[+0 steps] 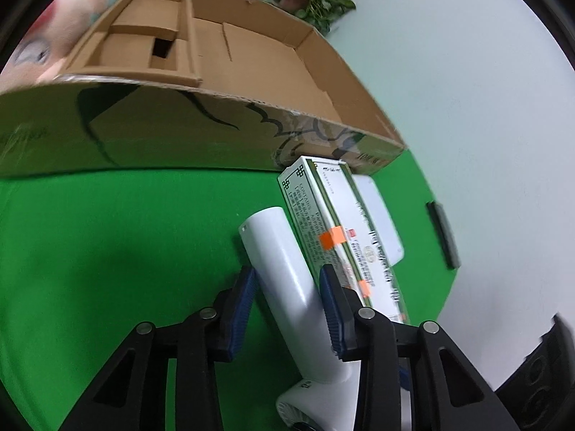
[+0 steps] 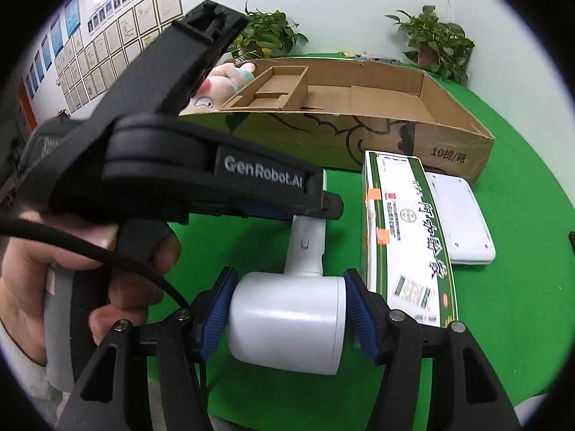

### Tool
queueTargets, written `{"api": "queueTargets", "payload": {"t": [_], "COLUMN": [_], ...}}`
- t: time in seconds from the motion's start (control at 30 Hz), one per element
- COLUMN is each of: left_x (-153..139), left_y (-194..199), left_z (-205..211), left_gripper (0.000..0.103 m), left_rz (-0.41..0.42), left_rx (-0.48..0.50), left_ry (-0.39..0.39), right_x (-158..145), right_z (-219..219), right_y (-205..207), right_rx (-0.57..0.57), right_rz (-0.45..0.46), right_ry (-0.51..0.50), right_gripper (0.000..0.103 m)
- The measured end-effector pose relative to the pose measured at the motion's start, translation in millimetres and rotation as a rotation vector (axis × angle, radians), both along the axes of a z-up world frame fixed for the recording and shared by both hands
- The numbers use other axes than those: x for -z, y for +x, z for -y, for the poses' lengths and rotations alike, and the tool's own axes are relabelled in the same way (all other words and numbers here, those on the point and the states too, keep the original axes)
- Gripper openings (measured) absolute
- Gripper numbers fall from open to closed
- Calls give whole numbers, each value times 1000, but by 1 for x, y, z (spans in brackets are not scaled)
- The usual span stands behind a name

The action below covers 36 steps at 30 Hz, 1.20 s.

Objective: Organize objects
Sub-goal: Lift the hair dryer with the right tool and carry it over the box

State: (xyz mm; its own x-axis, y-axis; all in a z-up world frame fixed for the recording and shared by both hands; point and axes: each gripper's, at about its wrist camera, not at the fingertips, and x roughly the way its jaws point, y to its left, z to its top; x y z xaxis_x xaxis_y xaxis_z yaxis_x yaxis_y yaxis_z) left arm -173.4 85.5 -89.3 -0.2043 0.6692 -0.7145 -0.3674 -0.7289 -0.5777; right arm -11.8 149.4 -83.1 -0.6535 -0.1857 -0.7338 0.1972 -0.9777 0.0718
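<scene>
Pickup was the step: my left tongs [image 1: 287,287] pinched the hair dryer's [image 2: 287,323] handle, my right tongs [image 2: 289,305] clamped its barrel, on the green surface [image 1: 125,233]. Next, lifting it level into the cardboard box [image 2: 395,136].

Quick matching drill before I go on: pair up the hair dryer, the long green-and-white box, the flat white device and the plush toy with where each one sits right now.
Things:
1. white hair dryer
2. green-and-white box
3. flat white device
4. plush toy

Places:
A. beyond the cardboard box's far left end
B. between both grippers' pads
C. on the cloth, partly under the long carton
D. on the cloth, right beside the dryer

Pairs: 1-B, 2-D, 3-C, 4-A
</scene>
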Motion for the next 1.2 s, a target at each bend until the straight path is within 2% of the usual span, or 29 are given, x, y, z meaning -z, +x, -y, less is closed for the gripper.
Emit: {"api": "queueTargets", "payload": {"t": [0.17,0.53,0.87,1.2], "left_x": [-8,-54,-95,-157], "left_y": [7,28,18,13], "left_z": [5,8,-16,-32], "left_gripper": [32,28,27,27], "left_rz": [-18,-151,-255,-367], "left_rx": [-30,3,14,42], "left_ry": [0,-32,-14,-10], "right_x": [-1,-10,-47,-82], "right_z": [0,5,5,0], "right_y": [-8,-6,-12,-23], "right_rx": [-8,28,48,86], "right_rz": [15,4,-103,-202], "right_ry": [-8,-26,-22,5], "right_gripper": [60,57,57,57]}}
